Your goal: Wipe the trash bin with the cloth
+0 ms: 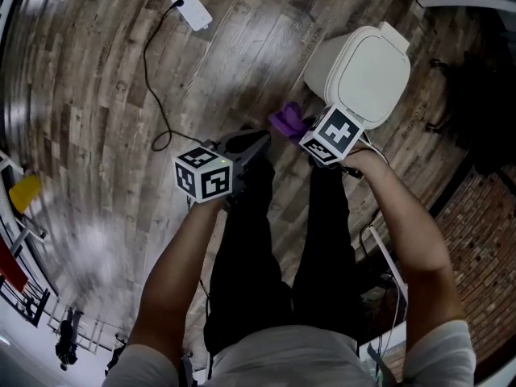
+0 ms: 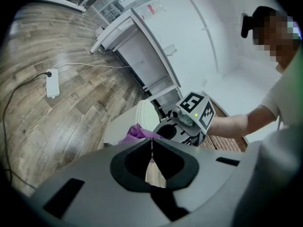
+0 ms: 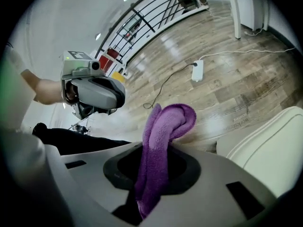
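Observation:
A white trash bin (image 1: 363, 71) with a rounded lid stands on the wooden floor ahead of me. In the right gripper view its lid edge (image 3: 270, 145) shows at lower right. My right gripper (image 1: 300, 133) is shut on a purple cloth (image 1: 286, 120), which folds up out of the jaws (image 3: 163, 141) just left of the bin. My left gripper (image 1: 256, 145) hangs to the left of the cloth, shut with nothing in it. In the left gripper view, the cloth (image 2: 137, 132), the bin (image 2: 124, 125) and the right gripper lie beyond its closed tips.
A white power strip (image 1: 192, 8) with a black cable (image 1: 153, 87) lies on the floor at the back left. A brick wall (image 1: 476, 232) runs along the right. My legs (image 1: 274, 240) stand just behind the grippers. A white cabinet (image 2: 137, 51) stands past the bin.

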`<state>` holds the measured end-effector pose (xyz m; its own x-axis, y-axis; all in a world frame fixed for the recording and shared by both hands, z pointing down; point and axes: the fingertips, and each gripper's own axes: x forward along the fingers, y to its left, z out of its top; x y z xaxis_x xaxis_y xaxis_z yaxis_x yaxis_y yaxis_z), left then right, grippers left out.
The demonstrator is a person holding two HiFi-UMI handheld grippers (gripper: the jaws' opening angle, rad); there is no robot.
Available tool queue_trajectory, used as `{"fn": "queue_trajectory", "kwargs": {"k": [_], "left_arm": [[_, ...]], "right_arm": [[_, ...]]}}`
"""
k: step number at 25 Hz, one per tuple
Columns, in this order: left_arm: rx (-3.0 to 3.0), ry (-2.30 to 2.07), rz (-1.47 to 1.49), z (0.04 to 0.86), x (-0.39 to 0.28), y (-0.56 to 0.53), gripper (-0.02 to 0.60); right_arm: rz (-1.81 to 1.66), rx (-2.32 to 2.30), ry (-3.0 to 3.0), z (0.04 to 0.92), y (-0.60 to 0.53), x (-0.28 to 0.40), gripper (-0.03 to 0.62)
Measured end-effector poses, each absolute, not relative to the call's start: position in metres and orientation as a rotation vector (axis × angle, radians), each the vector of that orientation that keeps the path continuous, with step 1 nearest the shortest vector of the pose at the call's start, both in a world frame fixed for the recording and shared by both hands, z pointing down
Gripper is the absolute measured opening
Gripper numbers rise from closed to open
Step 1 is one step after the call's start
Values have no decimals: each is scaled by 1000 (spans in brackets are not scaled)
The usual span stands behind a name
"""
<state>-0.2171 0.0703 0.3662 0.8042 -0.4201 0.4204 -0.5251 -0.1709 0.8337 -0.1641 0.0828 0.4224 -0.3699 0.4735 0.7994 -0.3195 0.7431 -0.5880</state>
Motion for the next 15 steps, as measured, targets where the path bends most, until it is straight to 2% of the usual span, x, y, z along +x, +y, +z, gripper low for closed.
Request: {"fn": "queue_trajectory", "kwargs": {"k": [6,15], "left_arm": [[1874,-725,90,334,-209,53,5],[1982,-635,72,298,-158,35,5]], "right_arm": [[733,61,-1923,397,64,-151,75],[820,314,-2073,367,35,-110,75]]}}
